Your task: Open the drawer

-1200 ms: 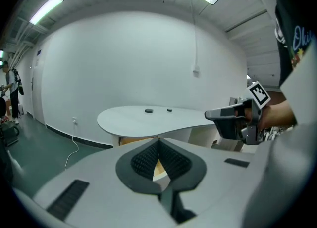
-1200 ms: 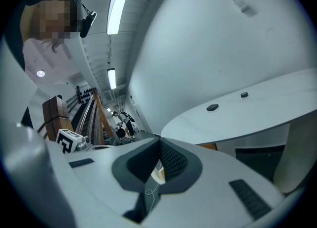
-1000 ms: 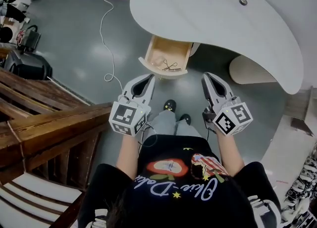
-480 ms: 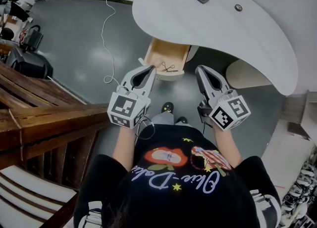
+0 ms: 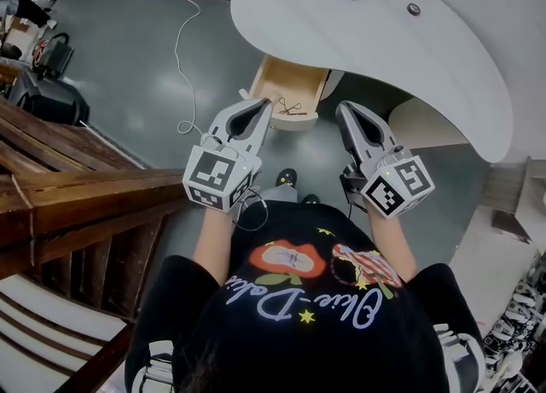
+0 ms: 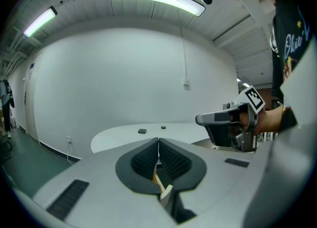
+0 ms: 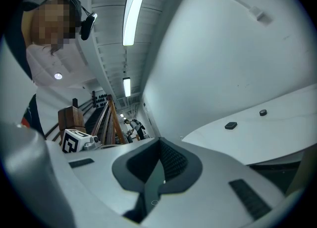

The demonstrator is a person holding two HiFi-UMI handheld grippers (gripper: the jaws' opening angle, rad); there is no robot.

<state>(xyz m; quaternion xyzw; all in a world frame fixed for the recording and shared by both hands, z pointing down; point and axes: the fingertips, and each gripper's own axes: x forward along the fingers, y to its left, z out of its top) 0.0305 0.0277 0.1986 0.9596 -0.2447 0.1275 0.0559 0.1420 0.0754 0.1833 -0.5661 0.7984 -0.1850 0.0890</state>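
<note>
The drawer (image 5: 288, 91) stood pulled out beneath the table (image 5: 384, 42) edge, so the opening step appeared complete. It held one small wiry item (image 5: 291, 109), too small to identify. The left gripper (image 5: 261, 106) and right gripper (image 5: 345, 112) hung short of the table, both clenched on nothing. The next move probably called only for withdrawal.

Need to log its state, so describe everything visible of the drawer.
The drawer is a shallow box of light wood with a pale, curved front. It stands pulled out from under the white desk, open. A small dark wiry thing lies inside near the front. The shut left gripper overlaps its front corner in the head view but seems held above it, not touching.
</note>
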